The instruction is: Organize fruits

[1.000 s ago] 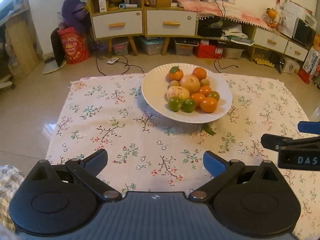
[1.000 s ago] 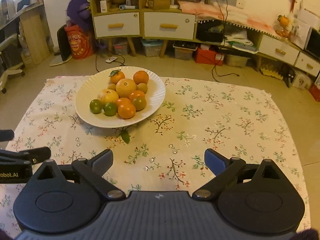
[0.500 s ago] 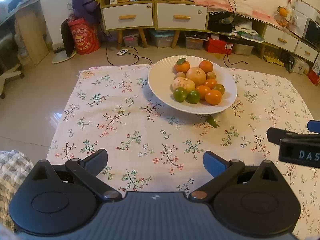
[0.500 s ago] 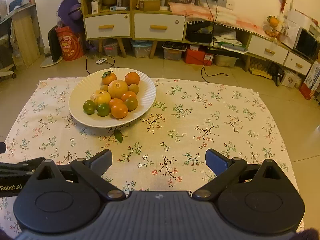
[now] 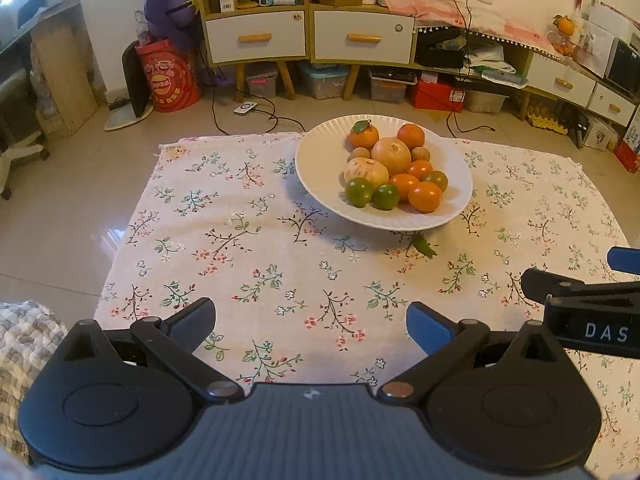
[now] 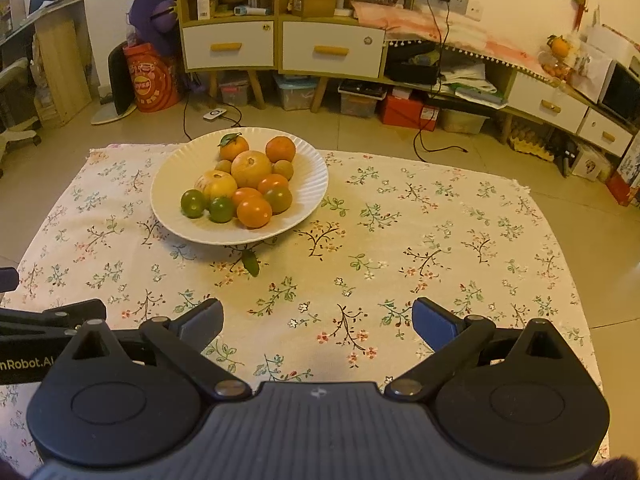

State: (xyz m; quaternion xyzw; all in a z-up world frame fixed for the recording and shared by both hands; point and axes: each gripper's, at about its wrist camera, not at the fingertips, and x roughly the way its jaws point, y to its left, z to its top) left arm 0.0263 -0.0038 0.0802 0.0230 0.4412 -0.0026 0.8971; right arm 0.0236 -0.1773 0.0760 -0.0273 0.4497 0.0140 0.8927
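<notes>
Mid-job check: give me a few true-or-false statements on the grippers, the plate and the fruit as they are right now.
1. Both grippers are open and empty. True: the left gripper and right gripper hold nothing.
2. The fruit lies scattered over the tablecloth. False: it is all piled on the white plate.
3. A green leaf lies on the cloth by the plate's near rim. True.
4. The plate holds only orange fruit. False: two green fruits sit at its front.

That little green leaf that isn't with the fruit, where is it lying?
The green leaf lies on the floral tablecloth, just at the near edge of the white plate of fruit. In the right wrist view it is left of centre, ahead of both grippers.
</notes>
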